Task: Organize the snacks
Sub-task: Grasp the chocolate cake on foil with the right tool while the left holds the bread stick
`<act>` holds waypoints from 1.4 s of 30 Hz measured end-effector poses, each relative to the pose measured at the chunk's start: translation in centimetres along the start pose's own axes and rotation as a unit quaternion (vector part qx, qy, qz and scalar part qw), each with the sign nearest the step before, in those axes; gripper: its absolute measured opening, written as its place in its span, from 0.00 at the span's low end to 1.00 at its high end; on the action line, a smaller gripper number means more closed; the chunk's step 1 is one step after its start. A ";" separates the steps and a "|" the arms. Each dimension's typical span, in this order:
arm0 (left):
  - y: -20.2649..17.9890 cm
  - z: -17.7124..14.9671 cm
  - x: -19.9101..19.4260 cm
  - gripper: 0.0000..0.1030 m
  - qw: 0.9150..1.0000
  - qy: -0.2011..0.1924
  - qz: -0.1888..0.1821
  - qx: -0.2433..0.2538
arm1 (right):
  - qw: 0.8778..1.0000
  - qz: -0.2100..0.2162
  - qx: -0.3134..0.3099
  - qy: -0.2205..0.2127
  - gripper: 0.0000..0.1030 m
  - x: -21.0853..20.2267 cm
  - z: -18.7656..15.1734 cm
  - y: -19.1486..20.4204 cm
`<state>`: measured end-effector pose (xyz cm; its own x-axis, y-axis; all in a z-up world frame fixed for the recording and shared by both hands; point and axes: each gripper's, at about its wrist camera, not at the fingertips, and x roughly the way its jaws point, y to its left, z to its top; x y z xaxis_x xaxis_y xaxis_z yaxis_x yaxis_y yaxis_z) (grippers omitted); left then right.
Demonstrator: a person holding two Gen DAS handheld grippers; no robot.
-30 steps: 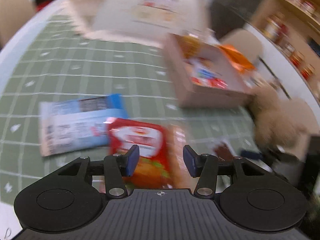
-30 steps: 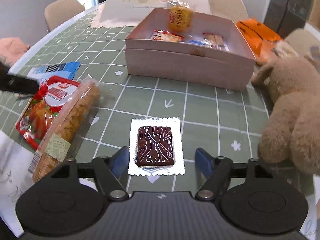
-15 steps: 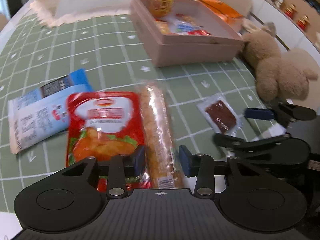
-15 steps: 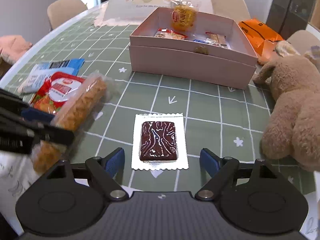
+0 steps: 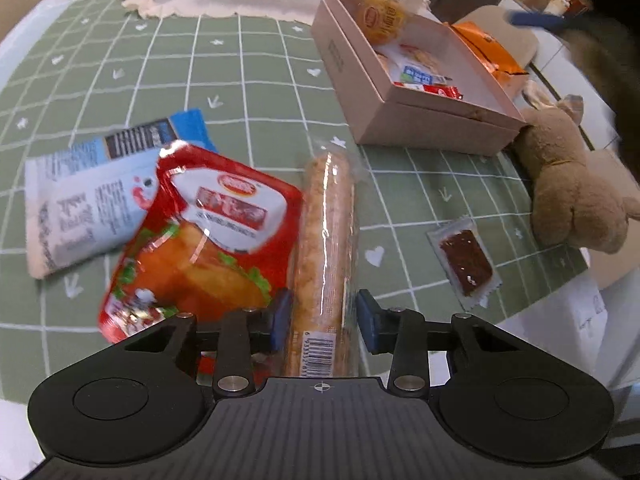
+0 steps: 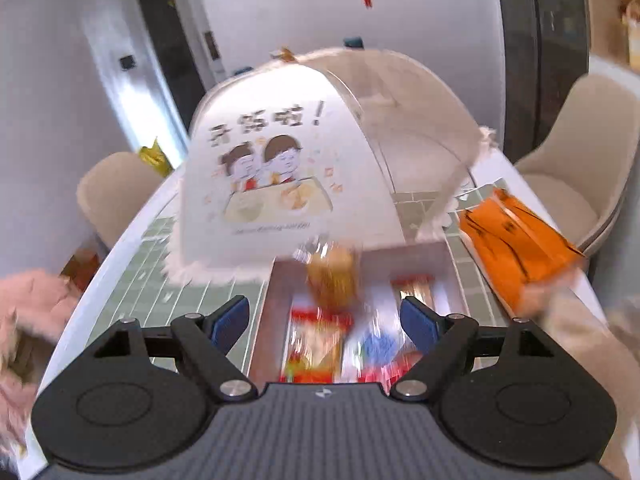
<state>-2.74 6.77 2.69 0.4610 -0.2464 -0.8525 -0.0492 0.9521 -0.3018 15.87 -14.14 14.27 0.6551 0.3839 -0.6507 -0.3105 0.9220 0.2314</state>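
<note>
Left gripper [image 5: 322, 320] low over the green gridded bench [image 5: 248, 92], jaws just closing around the near end of the long bread roll in clear wrap [image 5: 326, 240]; left pad against the wrapper, right pad seemingly a sliver off it, so not yet clenched. Red snack pouch [image 5: 204, 236] touching the roll at 9 o'clock, overlapping a blue-and-white packet [image 5: 92, 188] further toward 10. Wrapped brownie [image 5: 466, 262] flat on the bench at 3 o'clock, apart from the roll, near a plush bear [image 5: 572, 196]. Open pink box [image 5: 420, 124] at 1 o'clock, several snacks already inside, a yellow wrapped bun [image 5: 382, 16] at its far end. Right gripper [image 6: 324, 320] released and empty, jaws wide, over the same box in a blurred view; mesh food cover [image 6: 280, 168] at 12 o'clock, orange bag [image 6: 516, 240] at 2 o'clock.
</note>
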 end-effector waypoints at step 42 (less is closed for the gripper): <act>-2.8 3.7 3.0 0.39 0.999 -0.003 0.011 0.038 | 0.990 -0.021 -0.094 0.107 0.68 -3.0 -21.1 1.7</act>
<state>2.04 4.07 2.58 0.4661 -0.2238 -0.8560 0.0074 0.9684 -0.2491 -1.17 -14.82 1.39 0.5151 0.3070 -0.8003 -0.4216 0.9036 0.0752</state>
